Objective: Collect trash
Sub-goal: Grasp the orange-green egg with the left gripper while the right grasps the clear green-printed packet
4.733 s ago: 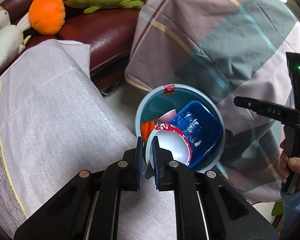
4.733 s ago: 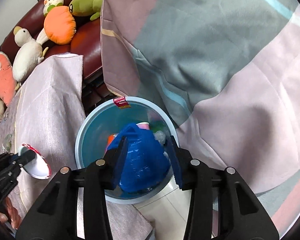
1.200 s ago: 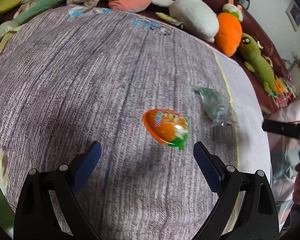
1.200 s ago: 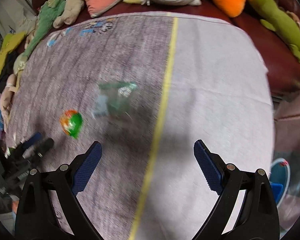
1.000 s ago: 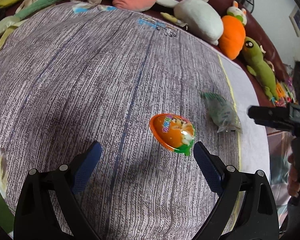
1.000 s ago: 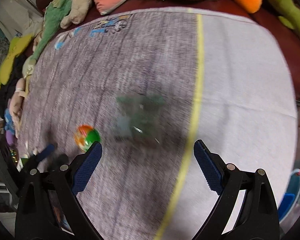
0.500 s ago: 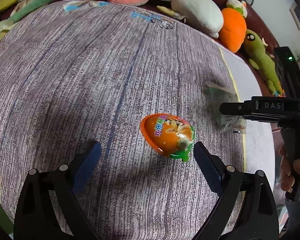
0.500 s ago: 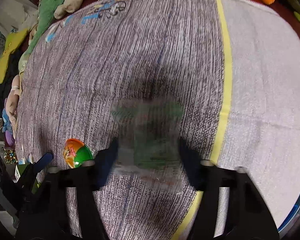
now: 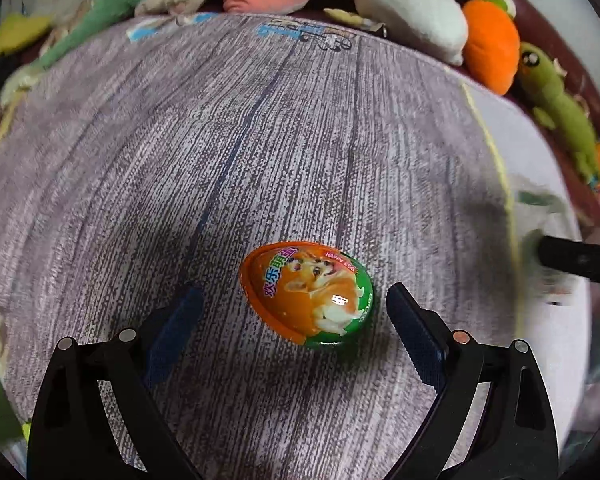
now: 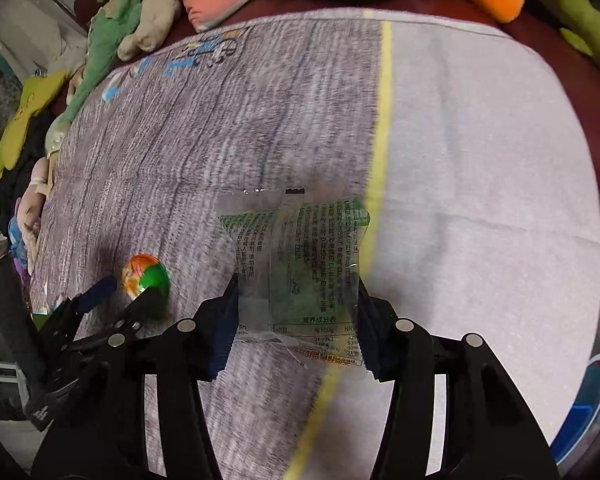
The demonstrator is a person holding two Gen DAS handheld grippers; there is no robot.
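An orange and green plastic egg (image 9: 306, 294) with a dog picture lies on the grey woven cloth (image 9: 260, 140). My left gripper (image 9: 292, 304) is open, with a finger on each side of the egg and neither touching it. In the right wrist view the egg (image 10: 146, 276) and the left gripper (image 10: 126, 292) sit at the lower left. My right gripper (image 10: 296, 308) is shut on a clear, green-printed snack wrapper (image 10: 296, 256), pinched by its side edges. The wrapper (image 9: 536, 200) shows only as a blur in the left wrist view.
Plush toys line the dark red sofa behind the cloth: a white duck (image 9: 412, 12), an orange carrot (image 9: 490, 48) and a green lizard (image 9: 560, 108). A yellow stripe (image 10: 382, 120) crosses the cloth. A blue bin rim (image 10: 588, 392) shows past the cloth's right edge.
The left gripper came lower and closer, and its open fingers now straddle the egg. The right gripper went from wide open to shut on the wrapper.
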